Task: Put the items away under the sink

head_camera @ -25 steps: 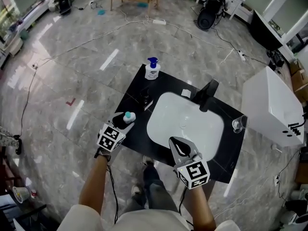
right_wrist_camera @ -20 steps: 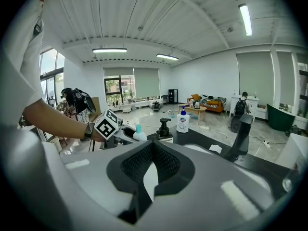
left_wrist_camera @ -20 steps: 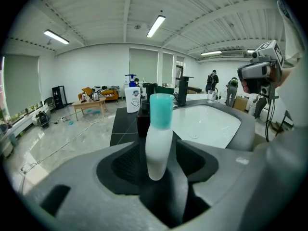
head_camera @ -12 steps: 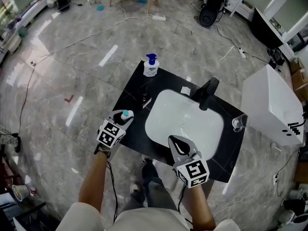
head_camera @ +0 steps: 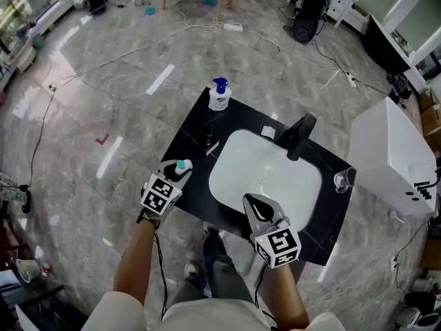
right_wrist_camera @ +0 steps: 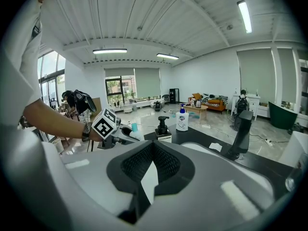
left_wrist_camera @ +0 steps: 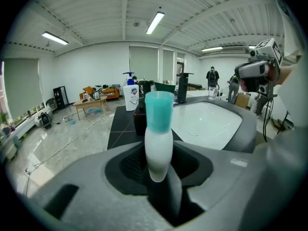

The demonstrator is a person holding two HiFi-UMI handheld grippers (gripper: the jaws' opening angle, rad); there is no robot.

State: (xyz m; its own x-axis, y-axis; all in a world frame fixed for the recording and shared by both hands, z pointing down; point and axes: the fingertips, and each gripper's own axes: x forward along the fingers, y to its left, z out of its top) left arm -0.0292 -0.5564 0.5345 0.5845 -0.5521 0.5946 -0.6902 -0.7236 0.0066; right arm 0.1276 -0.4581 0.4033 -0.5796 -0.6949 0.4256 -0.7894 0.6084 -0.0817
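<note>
— So, where is the bottle (left_wrist_camera: 159, 129)?
— In the left gripper (head_camera: 175, 174). The jaws are clamped on its white lower body, with the teal cap pointing up. It sits over the near left corner of the counter (head_camera: 186, 140) and looks to be clear of the top.
— Any change in the last second?
— Hardly any. It hangs over the same corner as before, and only the head view has drifted a little. Nothing has started down toward the cabinet.
— And the right gripper (head_camera: 252, 204)?
— Jaws pressed together with nothing between them. It hovers at the near rim of the sink (head_camera: 275, 178), where it was.
— So what does that mean for the job?
— Early days, I'd say: one item picked up, none stowed. The soap pump (head_camera: 220, 95) stands at the far corner, a dark pump (right_wrist_camera: 162, 126) is beside the basin, and a glass (head_camera: 342, 180) is out right, past the faucet (head_camera: 298, 135). No view shows the space under the sink.
</note>
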